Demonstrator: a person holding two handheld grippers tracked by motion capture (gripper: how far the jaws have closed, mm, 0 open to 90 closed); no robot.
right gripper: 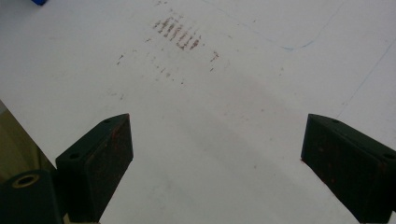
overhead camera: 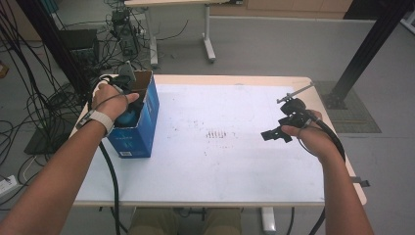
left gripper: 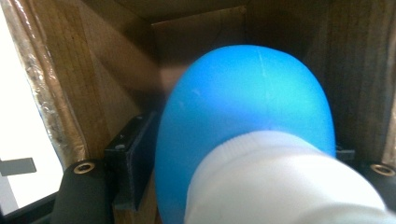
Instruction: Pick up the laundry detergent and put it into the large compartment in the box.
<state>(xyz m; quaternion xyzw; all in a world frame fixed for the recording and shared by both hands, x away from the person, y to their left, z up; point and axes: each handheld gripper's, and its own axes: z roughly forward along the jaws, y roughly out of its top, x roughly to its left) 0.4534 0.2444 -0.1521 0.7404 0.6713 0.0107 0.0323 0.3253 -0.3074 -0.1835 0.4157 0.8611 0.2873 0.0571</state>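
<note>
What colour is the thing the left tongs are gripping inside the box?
Bright blue with a white end; the object shows best in the left gripper view, inside the blue box.

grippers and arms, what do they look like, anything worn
Both grippers are black. The right gripper has two flat rectangular jaws with reddish-brown scuffed pads and a thin metal bracket on top. The left gripper carries a grey plate. Thick black cables trail from each. The forearms are sleeveless; the left wrist wears a light band.

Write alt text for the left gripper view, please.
A rounded blue object with a white end sits between the left claw's black jaws, inside a brown cardboard box. A strip of white table shows at the left edge.
</note>
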